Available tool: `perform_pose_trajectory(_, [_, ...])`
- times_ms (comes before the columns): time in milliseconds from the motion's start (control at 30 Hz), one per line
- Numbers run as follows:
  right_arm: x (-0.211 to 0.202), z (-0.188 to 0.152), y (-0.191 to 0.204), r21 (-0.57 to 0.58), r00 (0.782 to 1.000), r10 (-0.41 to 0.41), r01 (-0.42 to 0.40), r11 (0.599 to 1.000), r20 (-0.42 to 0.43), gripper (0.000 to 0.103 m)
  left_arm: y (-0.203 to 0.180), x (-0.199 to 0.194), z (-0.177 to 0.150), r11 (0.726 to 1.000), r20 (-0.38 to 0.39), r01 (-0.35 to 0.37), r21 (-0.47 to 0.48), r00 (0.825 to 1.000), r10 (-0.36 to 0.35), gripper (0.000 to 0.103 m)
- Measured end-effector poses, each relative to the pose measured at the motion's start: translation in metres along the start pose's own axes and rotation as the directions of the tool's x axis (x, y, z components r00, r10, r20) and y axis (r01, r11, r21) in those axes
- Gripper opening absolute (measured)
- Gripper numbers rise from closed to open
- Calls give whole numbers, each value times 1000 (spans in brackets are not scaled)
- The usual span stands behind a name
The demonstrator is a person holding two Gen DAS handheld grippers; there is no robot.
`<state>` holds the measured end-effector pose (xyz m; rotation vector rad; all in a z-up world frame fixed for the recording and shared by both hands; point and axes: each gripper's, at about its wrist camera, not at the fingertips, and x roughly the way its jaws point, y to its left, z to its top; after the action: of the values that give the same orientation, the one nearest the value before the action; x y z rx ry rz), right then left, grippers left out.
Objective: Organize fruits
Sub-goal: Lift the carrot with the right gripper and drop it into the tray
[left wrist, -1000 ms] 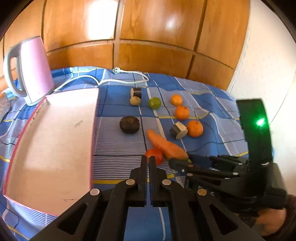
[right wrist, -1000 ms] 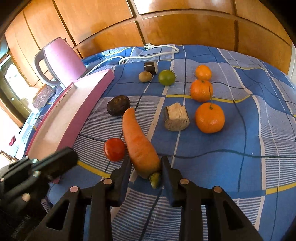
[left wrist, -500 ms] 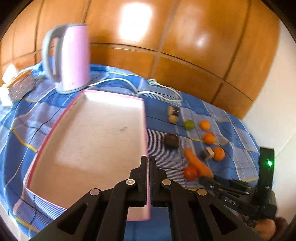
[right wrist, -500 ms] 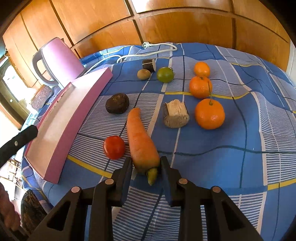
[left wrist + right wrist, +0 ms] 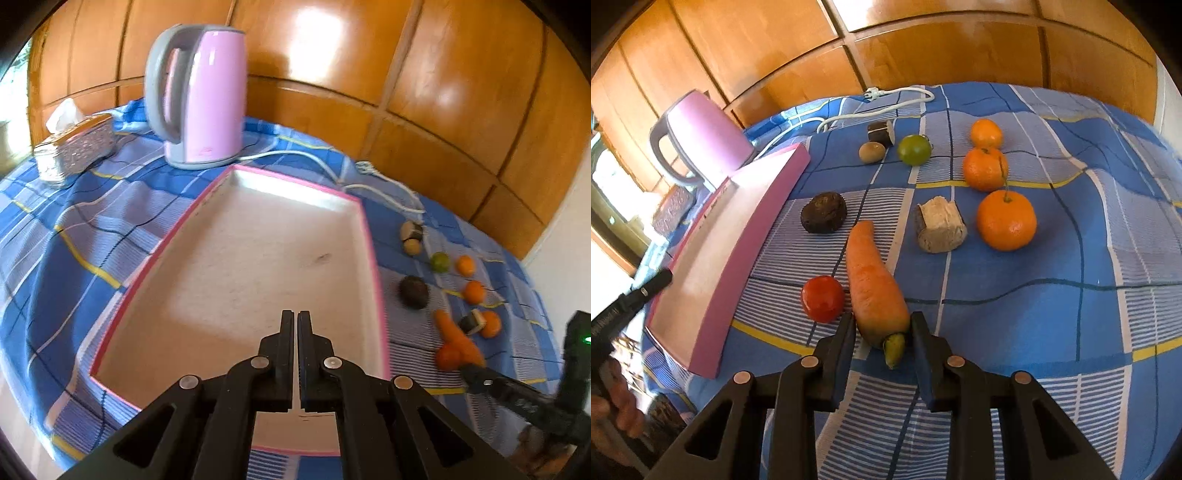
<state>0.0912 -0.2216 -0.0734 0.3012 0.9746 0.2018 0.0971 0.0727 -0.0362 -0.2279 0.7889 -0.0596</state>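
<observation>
The right gripper (image 5: 882,332) is clamping the near, thick end of the carrot (image 5: 873,284), which is lying on the blue cloth (image 5: 1071,332) just right of the tomato (image 5: 822,298). The left gripper (image 5: 297,325), fingers together and holding nothing, is hovering over the pink tray (image 5: 376,295).

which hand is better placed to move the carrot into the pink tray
Right. The right gripper already has its jaws shut on the carrot at its stem end. The left gripper is shut and empty over the pink tray.
</observation>
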Motion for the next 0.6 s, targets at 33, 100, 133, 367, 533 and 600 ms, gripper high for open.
perform_pose_trajectory(33, [0,1,-2,18,1000,16,-16,1000,-2,30,2,2,1,1000,-4,-10,-12,1000,10,1])
perform_pose_trajectory(100, [0,1,-2,35,1000,27,-27,999,-3,30,7,4,2,999,-9,-27,-33,1000,27,1])
perform_pose_trajectory(133, [0,1,-2,42,999,34,-34,999,-5,30,8,3,2,999,-5,-40,-33,999,40,2])
perform_pose_trajectory(367, [1,1,0,38,1000,27,-27,999,-2,30,-35,-8,-4,992,16,63,112,998,-65,16])
perform_pose_trajectory(533, [-3,6,10,14,999,37,-38,999,7,30,-49,-9,-8,986,2,109,124,994,-110,16])
perform_pose_trajectory(600, [-4,7,15,-1,1000,26,-26,1000,12,29,-43,-7,-9,991,-7,89,102,996,-89,16])
